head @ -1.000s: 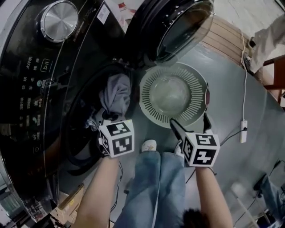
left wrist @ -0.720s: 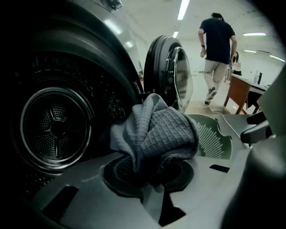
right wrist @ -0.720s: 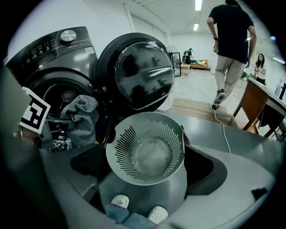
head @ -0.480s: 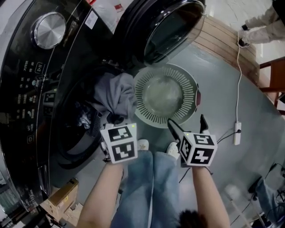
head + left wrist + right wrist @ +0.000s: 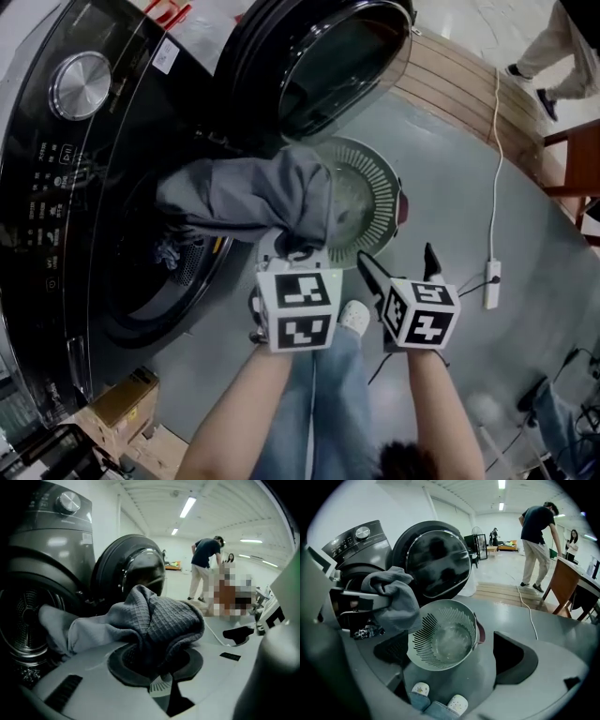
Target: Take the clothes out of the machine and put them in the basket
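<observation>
Floor (image 5: 450, 187): smooth grey, with pale wooden boards (image 5: 450, 84) along its far edge and a white cable with a power strip (image 5: 488, 281) on the right.
Room: large and white, lit by ceiling tubes; a person (image 5: 536, 531) bends over at the far right.
Machine (image 5: 66, 187): dark front-loader on the left, its round door (image 5: 328, 56) swung open.
Basket (image 5: 380, 183): pale slotted bowl on the floor, just right of the drum mouth.
Garment (image 5: 244, 192): grey knit cloth stretched from the drum mouth to over the Basket's left rim.
Left gripper (image 5: 158, 670): jaws clamped on a bunch of the Garment.
Right gripper (image 5: 400, 265): jaws apart, holding nothing, on the near side of the Basket.
</observation>
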Demonstrator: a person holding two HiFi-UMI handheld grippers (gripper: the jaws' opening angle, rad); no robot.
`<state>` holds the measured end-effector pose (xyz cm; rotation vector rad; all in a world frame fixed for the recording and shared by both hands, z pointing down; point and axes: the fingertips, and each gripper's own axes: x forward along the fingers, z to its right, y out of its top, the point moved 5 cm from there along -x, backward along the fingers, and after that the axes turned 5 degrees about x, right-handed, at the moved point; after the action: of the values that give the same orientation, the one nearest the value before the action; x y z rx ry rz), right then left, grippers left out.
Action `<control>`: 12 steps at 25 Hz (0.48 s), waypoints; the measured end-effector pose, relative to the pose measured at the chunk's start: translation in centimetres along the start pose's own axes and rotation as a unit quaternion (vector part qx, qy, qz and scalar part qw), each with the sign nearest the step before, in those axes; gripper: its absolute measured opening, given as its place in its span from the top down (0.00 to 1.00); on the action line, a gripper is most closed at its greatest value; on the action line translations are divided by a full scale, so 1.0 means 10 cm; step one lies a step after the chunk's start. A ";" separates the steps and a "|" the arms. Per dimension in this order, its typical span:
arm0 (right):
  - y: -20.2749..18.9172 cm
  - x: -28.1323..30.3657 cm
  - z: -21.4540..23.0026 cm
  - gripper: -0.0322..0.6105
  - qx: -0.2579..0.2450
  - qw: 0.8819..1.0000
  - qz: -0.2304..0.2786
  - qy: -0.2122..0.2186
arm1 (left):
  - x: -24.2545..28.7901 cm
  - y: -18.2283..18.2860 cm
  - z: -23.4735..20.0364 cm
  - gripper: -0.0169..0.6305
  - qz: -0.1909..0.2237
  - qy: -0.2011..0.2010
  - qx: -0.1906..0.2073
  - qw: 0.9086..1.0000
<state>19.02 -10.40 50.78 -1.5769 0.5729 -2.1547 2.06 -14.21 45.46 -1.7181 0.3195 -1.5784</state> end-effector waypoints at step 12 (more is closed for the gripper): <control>0.03 -0.12 0.48 0.07 0.030 0.999 0.012 -0.024 | 0.28 0.04 0.45 0.86 -0.011 -0.067 -0.021 0.997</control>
<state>23.96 -10.43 51.03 -1.5776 0.5049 -2.0913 6.88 -14.63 47.55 -1.8558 0.2692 -1.4728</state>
